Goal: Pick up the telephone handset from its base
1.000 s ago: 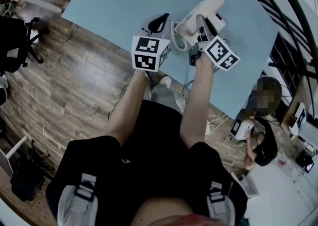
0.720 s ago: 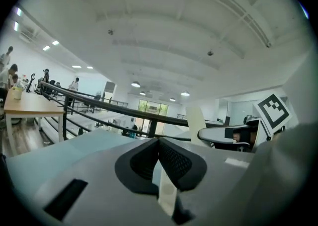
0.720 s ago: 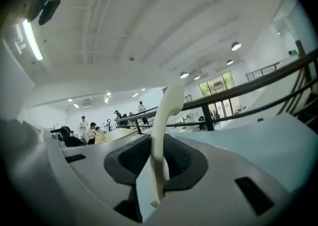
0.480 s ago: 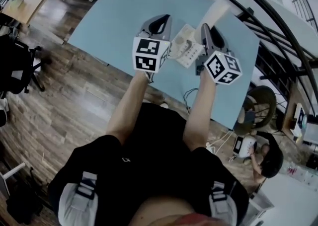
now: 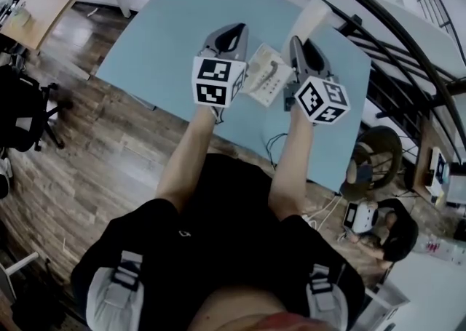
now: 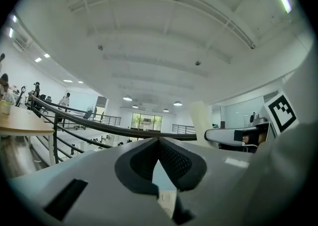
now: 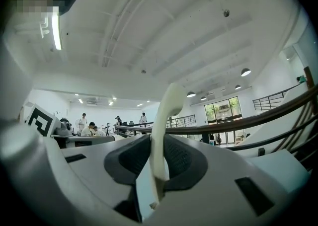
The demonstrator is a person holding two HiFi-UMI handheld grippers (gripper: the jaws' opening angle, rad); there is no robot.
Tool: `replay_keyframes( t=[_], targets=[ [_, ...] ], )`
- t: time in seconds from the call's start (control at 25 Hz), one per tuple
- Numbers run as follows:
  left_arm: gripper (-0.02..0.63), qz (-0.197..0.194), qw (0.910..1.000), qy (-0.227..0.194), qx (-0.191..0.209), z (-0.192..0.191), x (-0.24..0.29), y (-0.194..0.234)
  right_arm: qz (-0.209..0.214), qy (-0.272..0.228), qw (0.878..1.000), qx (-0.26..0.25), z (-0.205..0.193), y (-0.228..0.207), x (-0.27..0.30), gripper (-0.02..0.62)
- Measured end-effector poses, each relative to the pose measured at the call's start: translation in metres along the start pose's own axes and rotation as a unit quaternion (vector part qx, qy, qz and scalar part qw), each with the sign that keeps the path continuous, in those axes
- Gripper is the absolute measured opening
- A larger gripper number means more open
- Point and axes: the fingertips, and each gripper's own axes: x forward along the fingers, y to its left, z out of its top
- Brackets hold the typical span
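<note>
Handset [image 5: 314, 18] right of base [image 5: 264, 78], perhaps above.

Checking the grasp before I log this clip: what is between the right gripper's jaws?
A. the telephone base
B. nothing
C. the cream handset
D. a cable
C: in the right gripper view the cream handset stands clamped between the pads of the right gripper, apart from the base seen in the head view.

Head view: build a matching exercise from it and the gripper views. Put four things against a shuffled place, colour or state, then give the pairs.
Things:
1. handset
2. telephone base
3. left gripper
4. table

Descriptions:
a. light blue, beneath everything
b. jaws together, nothing in them
c. clamped in the right gripper, off its cradle
d. beige, lying between the two grippers

Pairs: 1-c, 2-d, 3-b, 4-a
</note>
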Motion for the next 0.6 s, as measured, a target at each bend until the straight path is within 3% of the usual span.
replay_keyframes(
  t=[0.6],
  targets=[
    [0.0,0.014,0.9998,0.004,-0.01,-0.004,0.005,0.015,-0.001,0.007,1.0,-0.015,-0.004,-0.003,0.003,0.08]
  ],
)
